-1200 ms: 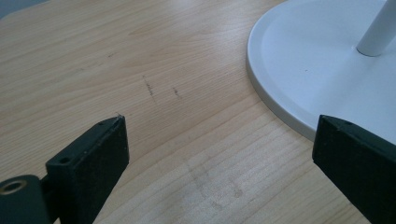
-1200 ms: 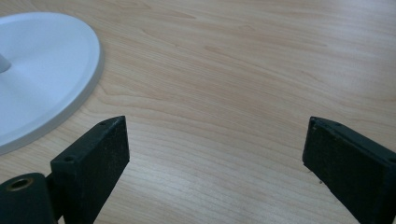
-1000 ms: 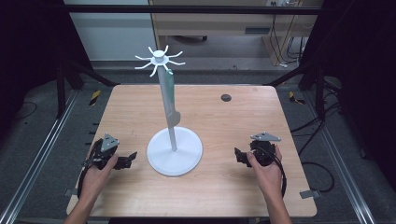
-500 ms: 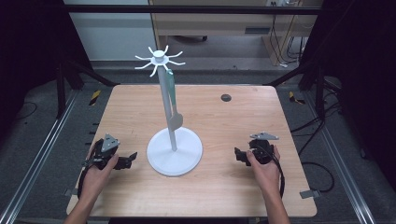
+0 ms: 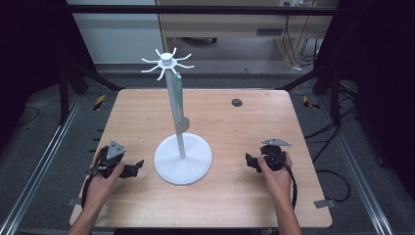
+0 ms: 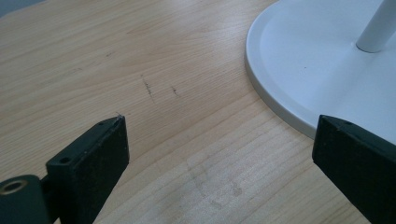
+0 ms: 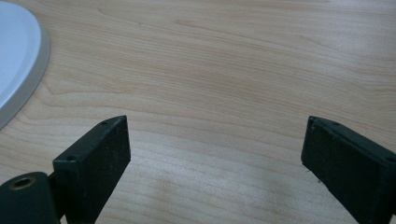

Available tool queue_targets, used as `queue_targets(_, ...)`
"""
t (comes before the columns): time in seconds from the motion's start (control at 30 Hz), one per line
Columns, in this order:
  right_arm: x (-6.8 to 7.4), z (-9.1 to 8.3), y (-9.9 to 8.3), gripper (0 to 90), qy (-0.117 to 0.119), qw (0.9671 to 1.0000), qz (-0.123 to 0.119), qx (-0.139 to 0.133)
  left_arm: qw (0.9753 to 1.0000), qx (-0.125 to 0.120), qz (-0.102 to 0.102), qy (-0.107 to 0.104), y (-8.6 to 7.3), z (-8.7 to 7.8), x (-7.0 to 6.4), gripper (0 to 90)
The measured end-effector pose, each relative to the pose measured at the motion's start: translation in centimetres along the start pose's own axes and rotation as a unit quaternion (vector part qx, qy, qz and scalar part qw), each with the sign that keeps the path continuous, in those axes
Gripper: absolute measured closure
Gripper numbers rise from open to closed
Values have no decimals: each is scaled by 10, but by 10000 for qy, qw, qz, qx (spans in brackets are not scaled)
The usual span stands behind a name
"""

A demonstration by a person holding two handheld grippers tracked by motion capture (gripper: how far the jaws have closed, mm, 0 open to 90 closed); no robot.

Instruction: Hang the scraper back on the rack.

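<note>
White stand (image 5: 183, 159) between left gripper (image 5: 131, 169), right gripper (image 5: 250, 162).

Even overhead light on the table (image 5: 147, 117), dark surroundings; close views slightly soft

The light wooden table (image 5: 147, 112) carries a white stand (image 5: 182, 157) on a round base near its centre. A small dark disc (image 5: 237, 102) sits toward one o'clock, well apart from the base.

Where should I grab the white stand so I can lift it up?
Probably the thin upright pole of the white stand, low down near the round base, coming in level from the side. The base lies flat and wide, too broad for the jaws.
</note>
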State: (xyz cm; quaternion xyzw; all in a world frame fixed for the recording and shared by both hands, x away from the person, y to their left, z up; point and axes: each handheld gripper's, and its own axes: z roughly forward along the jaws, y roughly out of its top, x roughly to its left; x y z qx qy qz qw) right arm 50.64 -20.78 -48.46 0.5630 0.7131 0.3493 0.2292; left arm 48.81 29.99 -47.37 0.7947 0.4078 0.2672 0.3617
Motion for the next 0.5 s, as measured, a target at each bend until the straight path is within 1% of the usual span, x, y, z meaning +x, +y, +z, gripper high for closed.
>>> queue_targets(0.2, 0, 2, -1, 88, 16, 10000, 86, -33, 10000, 1, -7, -6, 0, 0, 0, 35)
queue_targets(0.27, -1, 2, -2, 92, 16, 9999, 124, -107, 10000, -5, -14, -6, 0, 0, 1, 35)
queue_targets(0.4, -2, 3, -4, 95, 58, 9997, 213, -135, 10000, -11, -11, -3, 0, 1, 1, 35)
queue_targets(0.5, -2, 3, -6, 98, 81, 9997, 166, -132, 10000, -5, -4, -12, 1, 1, 0, 35)
